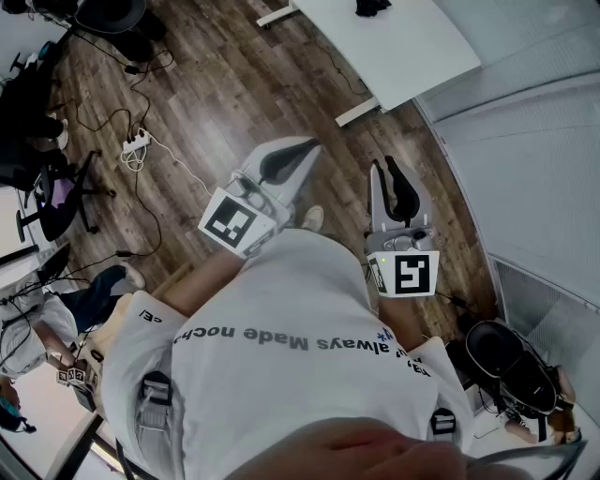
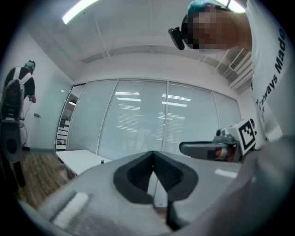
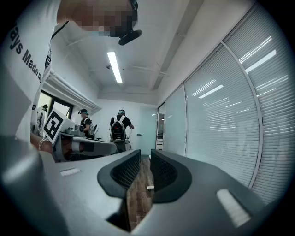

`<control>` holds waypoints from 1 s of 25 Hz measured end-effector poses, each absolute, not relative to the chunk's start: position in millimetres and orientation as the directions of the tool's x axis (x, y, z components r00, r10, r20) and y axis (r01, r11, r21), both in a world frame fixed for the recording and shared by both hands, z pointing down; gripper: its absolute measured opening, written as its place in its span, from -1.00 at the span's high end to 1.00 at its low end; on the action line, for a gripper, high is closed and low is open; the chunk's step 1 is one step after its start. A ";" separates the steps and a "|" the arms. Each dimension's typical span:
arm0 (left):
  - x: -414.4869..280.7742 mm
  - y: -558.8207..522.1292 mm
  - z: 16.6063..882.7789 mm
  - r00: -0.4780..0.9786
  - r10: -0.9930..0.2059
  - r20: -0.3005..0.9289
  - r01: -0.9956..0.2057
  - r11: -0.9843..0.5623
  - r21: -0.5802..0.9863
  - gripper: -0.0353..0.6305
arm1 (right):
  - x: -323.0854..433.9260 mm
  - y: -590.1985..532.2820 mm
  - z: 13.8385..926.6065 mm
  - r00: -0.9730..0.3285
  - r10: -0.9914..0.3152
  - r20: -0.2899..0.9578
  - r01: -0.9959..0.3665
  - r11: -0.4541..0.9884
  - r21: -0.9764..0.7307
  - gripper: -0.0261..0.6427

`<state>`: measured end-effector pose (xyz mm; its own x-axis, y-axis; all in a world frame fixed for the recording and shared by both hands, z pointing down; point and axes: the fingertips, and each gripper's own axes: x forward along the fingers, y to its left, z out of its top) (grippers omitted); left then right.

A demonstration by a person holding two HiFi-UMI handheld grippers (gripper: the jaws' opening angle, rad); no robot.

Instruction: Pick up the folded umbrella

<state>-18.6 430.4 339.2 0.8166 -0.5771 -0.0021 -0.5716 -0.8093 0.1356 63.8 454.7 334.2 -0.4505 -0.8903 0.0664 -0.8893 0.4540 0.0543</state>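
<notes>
Left gripper (image 1: 298, 155) and right gripper (image 1: 389, 169) are both clamped shut on nothing, and I can't spot the umbrella anywhere (maybe that dark lump (image 1: 373, 7) on the white table (image 1: 394, 47), top edge?), so reaching in like that would likely just shove it off.

Head view: steeply down, beside glass wall (image 1: 525, 141). Left gripper view: level, facing it. Right gripper view: level, along it. All share it.
</notes>
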 end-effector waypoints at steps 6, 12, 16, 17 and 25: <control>-9.0 428.1 340.5 0.811 -0.585 -0.007 -0.579 -0.804 0.136 0.88 | 74.9 454.0 333.1 -0.450 -0.892 0.052 -0.891 0.452 0.051 0.72; 8.4 425.7 342.7 0.802 -0.597 -0.004 -0.591 -0.795 0.138 0.88 | 94.2 452.5 331.2 -0.458 -0.888 0.041 -0.887 0.459 0.048 0.68; 14.3 426.7 345.0 0.793 -0.609 -0.007 -0.601 -0.785 0.151 0.88 | 106.3 452.8 333.0 -0.454 -0.890 0.045 -0.889 0.456 0.041 0.69; 16.4 425.5 347.4 0.791 -0.612 -0.005 -0.603 -0.782 0.157 0.88 | 109.5 451.4 335.5 -0.453 -0.890 0.049 -0.890 0.455 0.038 0.69; 26.6 391.4 367.2 0.792 -0.610 0.016 -0.602 -0.777 0.183 0.88 | 115.1 416.3 355.5 -0.463 -0.883 0.082 -0.885 0.465 0.011 0.70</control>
<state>26.6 391.4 367.2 0.7922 -0.6101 0.0164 -0.6023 -0.7771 0.1826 115.1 416.3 355.5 -0.4627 -0.8827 0.0825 -0.8852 0.4651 0.0115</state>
